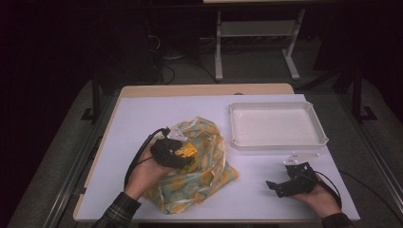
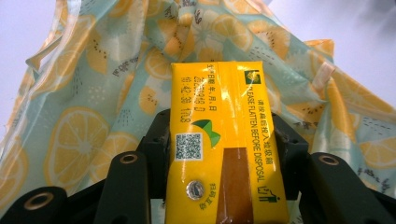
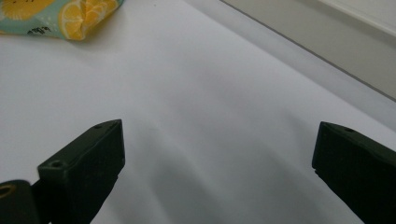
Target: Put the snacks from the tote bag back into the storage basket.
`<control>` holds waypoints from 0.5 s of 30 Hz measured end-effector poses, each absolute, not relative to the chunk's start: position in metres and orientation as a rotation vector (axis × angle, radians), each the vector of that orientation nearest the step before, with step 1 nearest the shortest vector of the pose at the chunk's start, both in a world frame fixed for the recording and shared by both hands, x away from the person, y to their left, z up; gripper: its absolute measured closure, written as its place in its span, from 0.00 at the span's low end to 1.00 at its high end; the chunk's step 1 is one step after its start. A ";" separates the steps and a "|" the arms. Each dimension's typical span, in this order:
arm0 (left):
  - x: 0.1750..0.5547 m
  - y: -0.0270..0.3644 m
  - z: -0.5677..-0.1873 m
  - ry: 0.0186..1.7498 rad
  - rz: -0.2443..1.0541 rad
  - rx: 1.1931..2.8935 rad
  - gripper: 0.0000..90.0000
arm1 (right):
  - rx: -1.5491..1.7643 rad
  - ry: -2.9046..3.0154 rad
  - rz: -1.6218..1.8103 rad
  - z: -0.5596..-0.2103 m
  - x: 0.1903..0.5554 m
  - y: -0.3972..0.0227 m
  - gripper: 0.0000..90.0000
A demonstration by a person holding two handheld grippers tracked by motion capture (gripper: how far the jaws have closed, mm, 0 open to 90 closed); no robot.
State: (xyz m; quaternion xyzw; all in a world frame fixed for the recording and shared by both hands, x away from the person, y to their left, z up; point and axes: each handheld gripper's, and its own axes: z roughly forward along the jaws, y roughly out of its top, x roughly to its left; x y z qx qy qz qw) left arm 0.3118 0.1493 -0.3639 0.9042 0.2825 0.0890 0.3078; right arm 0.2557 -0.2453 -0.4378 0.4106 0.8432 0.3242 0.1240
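Seemingly midway: yellow carton clamped in left claw, held over lemon-print bag on worktop. White tray bare, probably its destination. Right claw spread wide, nothing gripped.

glossy yellow foil-faced drink carton — smooth, shiny | thin lemon-print cloth bag — soft, crumpled, matt | white plastic tray — smooth, slight sheen | bench — matt white sheet over pale wood edge | left hand-held gripper and right hand-held gripper — matt black plastic jaws
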 end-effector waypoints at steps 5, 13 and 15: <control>0.312 0.152 -0.362 0.740 0.222 2.382 0.57 | 1.188 2.458 0.946 -0.438 0.255 -0.245 0.02; 0.314 0.156 -0.356 0.714 0.215 2.385 0.57 | 1.182 2.458 0.951 -0.439 0.255 -0.245 0.02; 0.314 0.156 -0.354 0.710 0.212 2.378 0.57 | 1.183 2.455 0.952 -0.439 0.255 -0.246 0.02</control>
